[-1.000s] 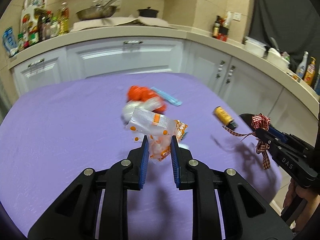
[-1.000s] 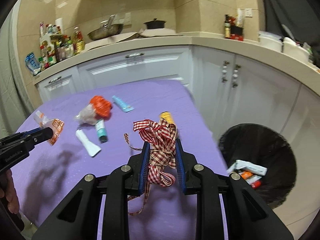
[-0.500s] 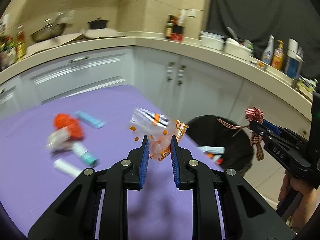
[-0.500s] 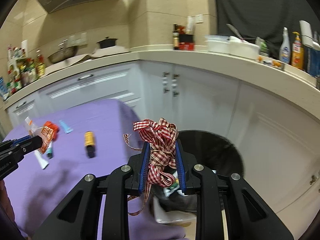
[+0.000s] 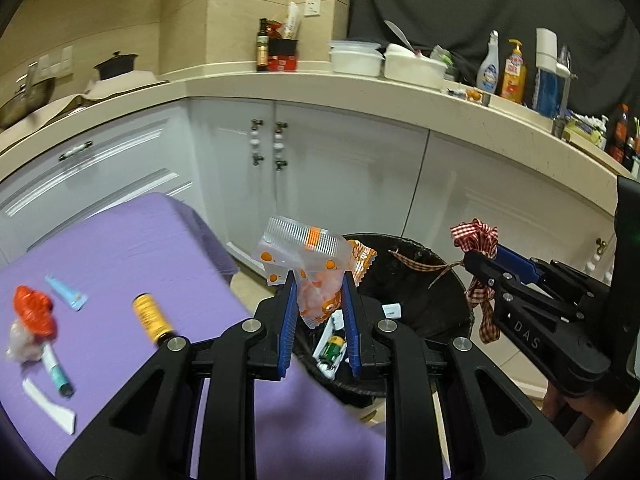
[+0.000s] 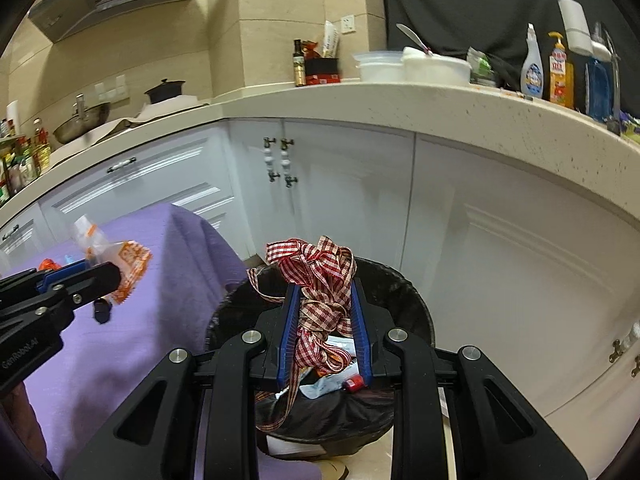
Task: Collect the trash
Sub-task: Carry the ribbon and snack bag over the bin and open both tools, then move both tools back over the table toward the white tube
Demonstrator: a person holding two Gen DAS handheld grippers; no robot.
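Note:
My left gripper (image 5: 319, 294) is shut on a clear plastic wrapper with orange dots (image 5: 304, 252) and holds it over the near rim of the black trash bin (image 5: 424, 300). My right gripper (image 6: 323, 300) is shut on a red-and-white checked ribbon (image 6: 320, 268) and holds it above the same bin (image 6: 404, 292). The bin holds several pieces of trash. On the purple table (image 5: 120, 248) lie a yellow bottle (image 5: 150, 317), a light blue tube (image 5: 66, 292), a red crumpled wrapper (image 5: 32, 310), a teal tube (image 5: 56, 372) and a white strip (image 5: 48, 406).
White cabinets (image 5: 340, 176) and a beige counter (image 5: 360, 88) curve behind the bin. Bottles, containers and pots stand on the counter. The bin stands on the floor just off the table's right edge.
Both grippers have swung right from over the table to over the trash bin, each still holding its item. The table items now lie at the left of the left wrist view.

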